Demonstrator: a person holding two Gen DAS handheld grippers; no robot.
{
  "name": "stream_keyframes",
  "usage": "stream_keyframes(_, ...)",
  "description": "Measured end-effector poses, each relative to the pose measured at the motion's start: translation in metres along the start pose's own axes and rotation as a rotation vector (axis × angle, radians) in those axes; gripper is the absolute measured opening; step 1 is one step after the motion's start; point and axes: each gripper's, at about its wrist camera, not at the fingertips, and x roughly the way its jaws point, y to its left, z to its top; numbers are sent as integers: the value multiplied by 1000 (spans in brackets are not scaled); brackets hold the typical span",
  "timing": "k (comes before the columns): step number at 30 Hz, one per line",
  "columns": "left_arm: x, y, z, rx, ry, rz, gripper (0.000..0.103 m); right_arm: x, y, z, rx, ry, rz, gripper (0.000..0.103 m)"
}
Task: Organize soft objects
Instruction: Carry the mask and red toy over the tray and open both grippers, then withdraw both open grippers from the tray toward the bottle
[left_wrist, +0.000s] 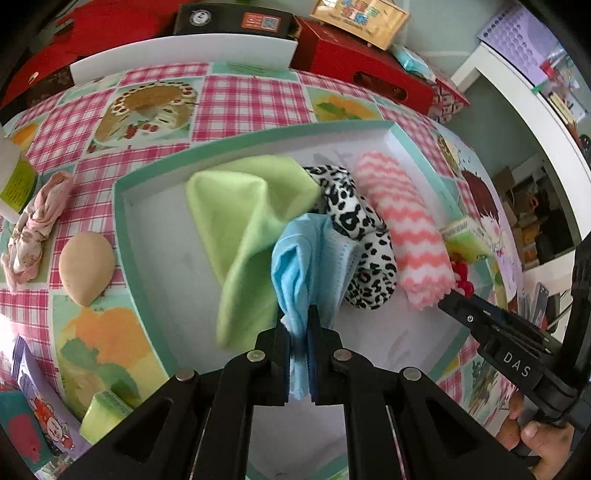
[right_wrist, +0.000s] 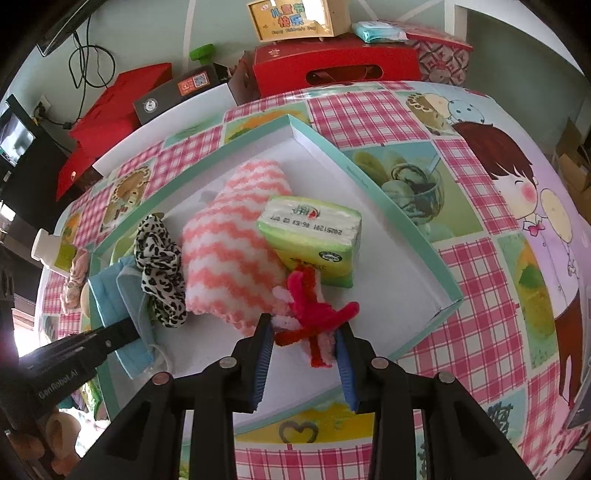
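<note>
Left tongs (left_wrist: 300, 332) clamped on blue face mask (left_wrist: 295, 266), pads pressed flat against the fabric; mask hanging over the white floor of the teal-rimmed tray (left_wrist: 122, 221). Lime-green cloth (left_wrist: 240, 229) draped just beside mask, touching it. Leopard-print scrunchie (left_wrist: 354, 229) behind mask, against pink-and-white zigzag towel roll (left_wrist: 402, 225).

Right tongs (right_wrist: 304, 341) over near corner of tray, jaws set narrowly around red and pink pipe-cleaner bundle (right_wrist: 314, 317); bundle between the blue pads (right_wrist: 263, 354), firm contact not clear. Jaws just eased slightly wider. Bundle touching end of towel roll. Green tissue pack (right_wrist: 314, 240) in tray, leaning on towel roll.

Outside tray, on checked bench (left_wrist: 236, 92): crumpled pink cloth (left_wrist: 37, 225) and tan egg-shaped puff (left_wrist: 86, 271), near each other, left of tray. Red box (right_wrist: 332, 68) at far bench edge.
</note>
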Motion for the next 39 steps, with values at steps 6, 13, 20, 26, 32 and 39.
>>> stream_keyframes(6, 2, -4, 1, 4, 12, 11, 8, 2, 0, 0, -2, 12, -14, 36)
stream_keyframes(13, -8, 1, -1, 0, 14, 50, 34, 0, 3, 0, -17, 18, -42, 43)
stream_keyframes(20, -26, -1, 1, 11, -20, 56, 43, -11, 6, 2, -33, -6, -72, 55)
stream_keyframes(26, -40, 2, 5, 9, -54, 64, 44, -17, 10, 3, -51, -22, -95, 63)
stream_keyframes(32, -48, 14, 8, -33, -82, 92, 53, -13, 13, 2, -71, -4, -127, 67)
stream_keyframes(39, -51, 31, 10, -79, -97, 124, 56, -13, 17, 2, -91, -11, -136, 79)
